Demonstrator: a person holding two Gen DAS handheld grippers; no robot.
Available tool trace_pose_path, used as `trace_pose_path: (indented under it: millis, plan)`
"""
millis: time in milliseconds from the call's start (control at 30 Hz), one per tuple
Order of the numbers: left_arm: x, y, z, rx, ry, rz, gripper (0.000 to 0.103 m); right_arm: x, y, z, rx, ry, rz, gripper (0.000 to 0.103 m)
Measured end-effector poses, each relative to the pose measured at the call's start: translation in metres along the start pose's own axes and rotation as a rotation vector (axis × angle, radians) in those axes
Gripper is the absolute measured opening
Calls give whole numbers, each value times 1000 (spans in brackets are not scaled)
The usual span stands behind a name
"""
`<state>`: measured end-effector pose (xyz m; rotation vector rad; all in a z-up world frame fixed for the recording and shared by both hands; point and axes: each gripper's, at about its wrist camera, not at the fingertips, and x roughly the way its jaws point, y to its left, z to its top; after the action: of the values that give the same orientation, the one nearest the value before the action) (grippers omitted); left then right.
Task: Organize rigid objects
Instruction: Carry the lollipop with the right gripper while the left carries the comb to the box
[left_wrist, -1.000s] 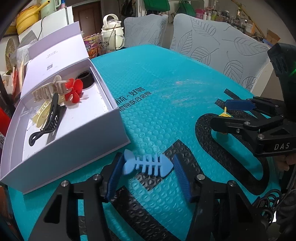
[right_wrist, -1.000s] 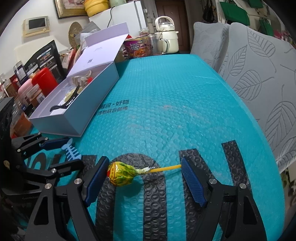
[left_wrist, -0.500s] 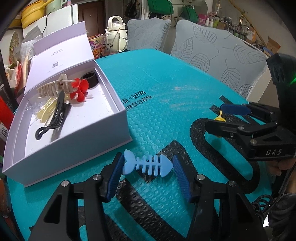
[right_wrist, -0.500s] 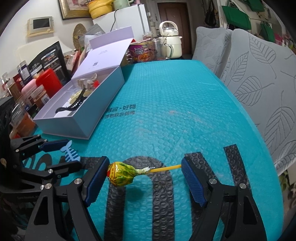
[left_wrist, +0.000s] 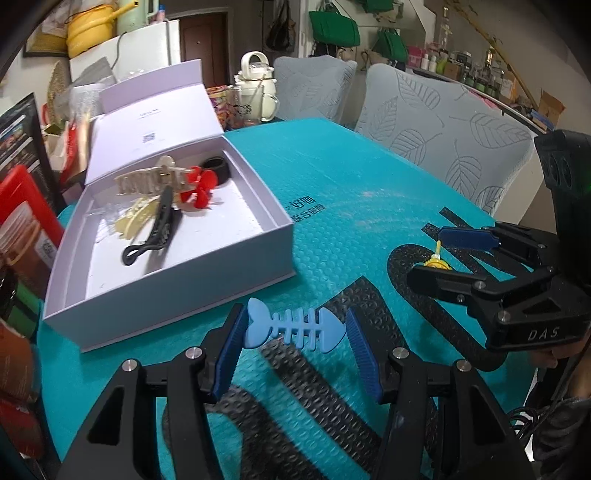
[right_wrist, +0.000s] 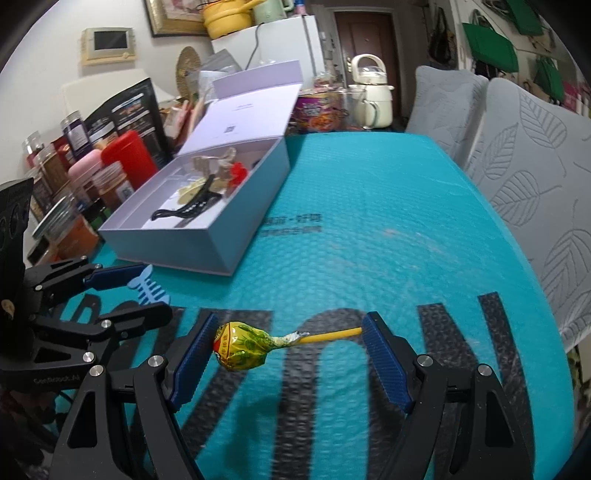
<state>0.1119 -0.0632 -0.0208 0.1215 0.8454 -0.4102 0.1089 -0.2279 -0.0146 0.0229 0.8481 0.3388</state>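
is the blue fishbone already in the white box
No, the blue fishbone is held between the left gripper fingers outside the white box.

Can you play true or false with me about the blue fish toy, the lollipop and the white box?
1. The left gripper holds the blue fish between its fingers. True.
2. The lollipop lies inside the white box. False: it is held end to end in the right gripper, above the teal mat.
3. The white box has its lid open. True.
4. A red flower clip is in the box. True.
5. The box is empty. False: hair clips lie in it, among them a black hair clip.
6. The lollipop stick is green. False: it is yellow.
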Motion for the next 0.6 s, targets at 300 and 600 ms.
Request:
trace_pose_path:
  millis: [300, 600]
  plan:
    - [-30, 21, -5, -56, -60, 35, 55, -6, 34, 6, -54, -18, 38, 80]
    - [-62, 45, -7, -88, -134, 73, 55, -9, 71, 14, -95, -36, 82, 80]
